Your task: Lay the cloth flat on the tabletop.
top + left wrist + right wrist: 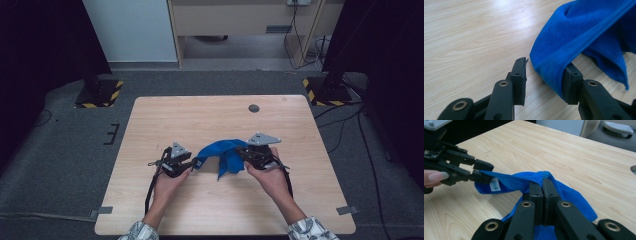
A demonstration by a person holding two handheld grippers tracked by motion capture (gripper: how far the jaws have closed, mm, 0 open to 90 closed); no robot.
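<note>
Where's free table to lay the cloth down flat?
Bare wood behind the blue cloth, up to the round hole at the table's far edge, and along the near edge between the forearms. Crowded mid-table: left gripper and right gripper flank the cloth.

Nothing readable showing anywhere. Spotting one small white tag (494,184) sewn on the blue cloth (524,181), lying just beside the left gripper (482,171) in the right gripper view, carrying a blue mark too blurred to make out as letters or a brand. Seeing yellow-and-black hazard stripes (116,95) running along the edges of the stand bases on the floor, bearing no words or numbers.
</note>
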